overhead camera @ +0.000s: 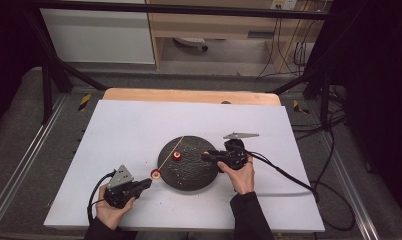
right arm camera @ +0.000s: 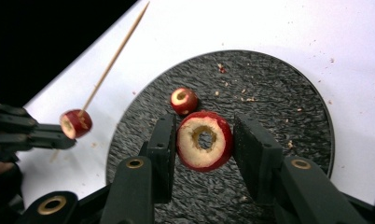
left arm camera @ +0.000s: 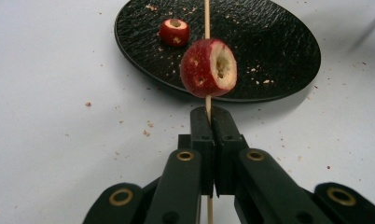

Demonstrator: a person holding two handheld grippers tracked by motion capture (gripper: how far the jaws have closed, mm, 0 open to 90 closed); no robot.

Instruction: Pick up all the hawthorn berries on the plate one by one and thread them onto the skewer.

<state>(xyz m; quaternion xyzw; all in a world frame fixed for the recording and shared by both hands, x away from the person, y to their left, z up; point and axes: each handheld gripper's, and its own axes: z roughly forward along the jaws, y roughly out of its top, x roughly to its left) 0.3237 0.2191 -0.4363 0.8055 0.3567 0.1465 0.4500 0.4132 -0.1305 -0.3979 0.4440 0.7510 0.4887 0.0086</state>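
High view first: we hold the left gripper (overhead camera: 150,182) low at the near left of the white table (overhead camera: 119,125), its jaws pressed together on a thin wooden skewer (overhead camera: 170,153) that slants up and away over the black round plate (overhead camera: 189,177). 1 cored red fruit piece (overhead camera: 155,174) sits threaded on the skewer just beyond the jaw tips, off the plate's left rim. Left gripper view confirms it: the skewer (left arm camera: 207,18) runs between the closed jaws, and the threaded piece (left arm camera: 209,68) hangs just past them, its pale hollowed end turned to the right.

We keep the right gripper (overhead camera: 205,156) over the plate's right part. Right gripper view shows its 2 jaws pinching a second cored fruit piece (right arm camera: 204,140), hollow face toward the camera, above the plate (right arm camera: 279,93). A third, smaller piece (right arm camera: 184,101) lies on the plate just beyond it, near the middle. Crumbs speckle the plate and the table around it.
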